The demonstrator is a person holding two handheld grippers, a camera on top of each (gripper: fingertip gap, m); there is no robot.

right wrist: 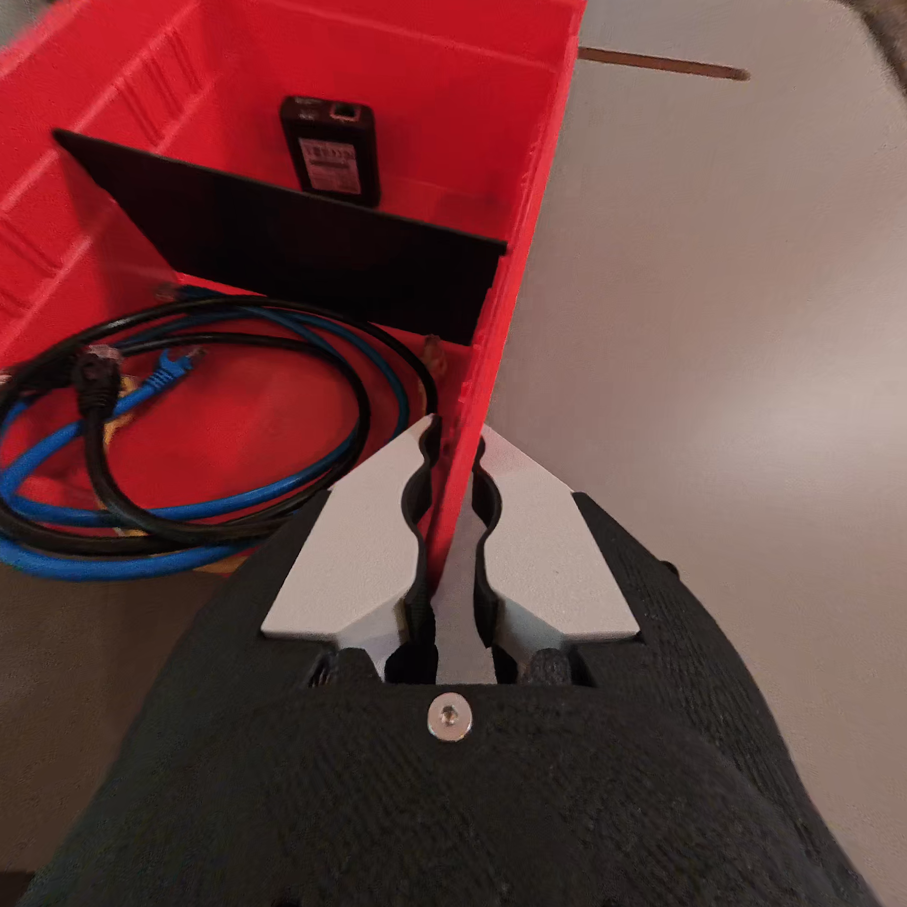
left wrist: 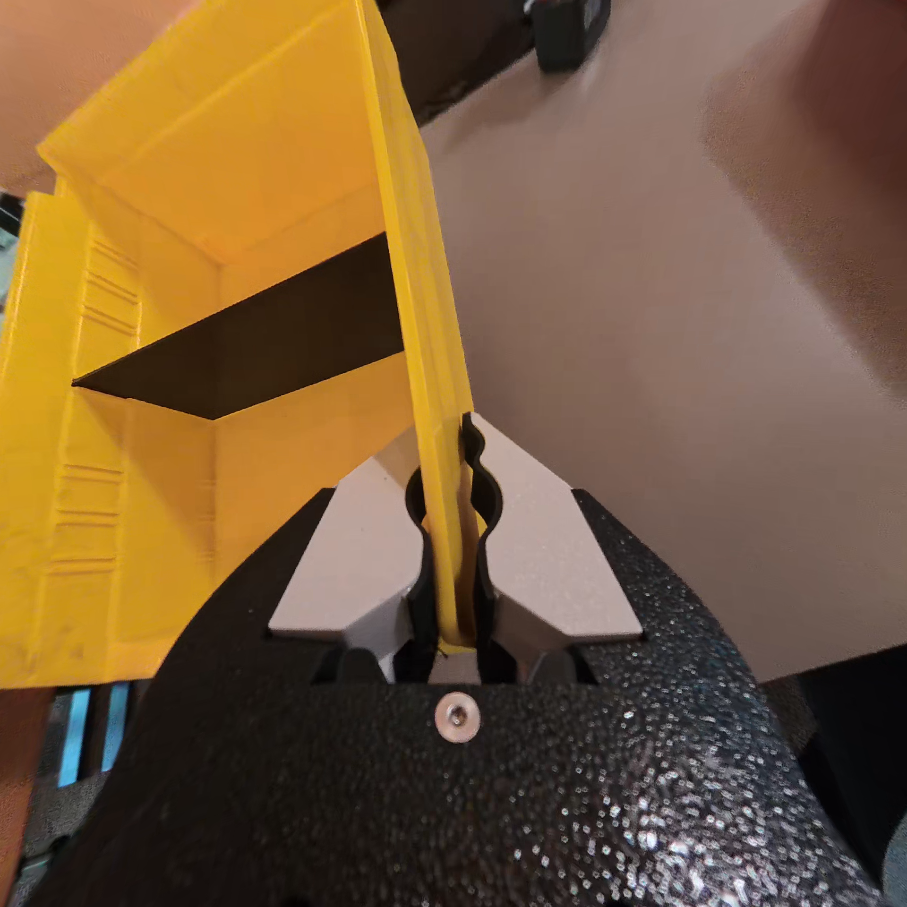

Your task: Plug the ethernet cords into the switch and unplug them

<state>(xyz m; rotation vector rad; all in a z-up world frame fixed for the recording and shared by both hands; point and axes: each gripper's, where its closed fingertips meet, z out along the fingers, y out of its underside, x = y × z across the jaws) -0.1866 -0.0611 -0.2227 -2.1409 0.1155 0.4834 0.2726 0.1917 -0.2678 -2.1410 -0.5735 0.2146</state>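
Plain grey-beige worktop (right wrist: 711, 343), matte, soft even light. Dark floor (left wrist: 441, 73) past its far edge, blurred dark box (left wrist: 564, 34) there.

The left gripper (left wrist: 449, 495) is clamped on the right-hand wall of a yellow bin (left wrist: 206, 275), its two fingers (left wrist: 535, 530) pressing that thin wall from either side. A black divider (left wrist: 255, 338) crosses the bin's inside, splitting it into a near and a far compartment. Beyond lies a pale tabletop (left wrist: 613, 392), with a blurred dark object (left wrist: 564, 34), perhaps a device, at its far edge.
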